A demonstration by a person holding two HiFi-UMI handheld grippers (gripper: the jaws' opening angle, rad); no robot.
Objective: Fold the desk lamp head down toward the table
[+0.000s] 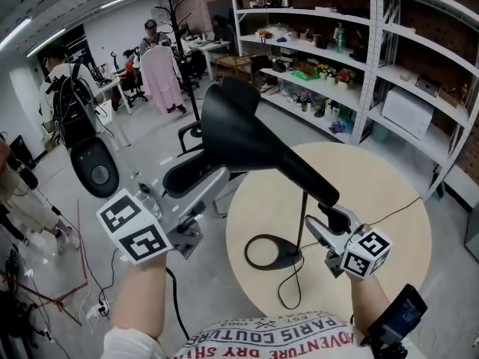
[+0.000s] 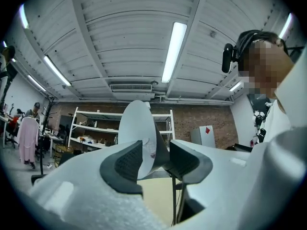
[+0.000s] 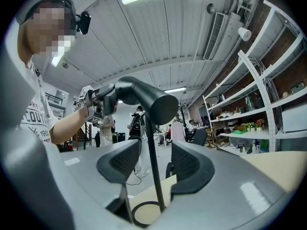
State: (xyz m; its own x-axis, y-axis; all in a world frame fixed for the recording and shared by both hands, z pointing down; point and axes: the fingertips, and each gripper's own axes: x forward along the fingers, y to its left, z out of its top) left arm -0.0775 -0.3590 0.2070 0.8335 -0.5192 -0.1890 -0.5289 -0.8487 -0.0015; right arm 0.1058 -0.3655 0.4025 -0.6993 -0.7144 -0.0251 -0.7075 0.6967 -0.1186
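We're looking down over the round worktop (image 1: pixel 374 193). The black desk lamp (image 1: pixel 258 148) stands on it, its ring base (image 1: pixel 287 260) towards our edge and its thin stem (image 1: pixel 303 223) rising straight up. The cord (image 1: pixel 283 294) loops off the base towards us. The lamp head (image 1: pixel 228 122) is up high, its wide mouth tilted away to our left, well clear of the worktop.

Our left gripper (image 1: pixel 200 182) is raised under the head's lower rim, jaws spread wide. From the left gripper view, the pale inside of the lamp head (image 2: pixel 136 128) stands in the gap between the pads, and we see no squeeze on it.

Over on the other side, our right gripper (image 1: pixel 329 221) sits just beside the narrow rear end of the head, where it meets the stem. Its jaws are wide apart too. In the right gripper view, the stem (image 3: pixel 152 157) runs up between the pads without touching either, so nothing is held there. Metal shelving (image 1: pixel 337 51) lines the brick wall beyond.
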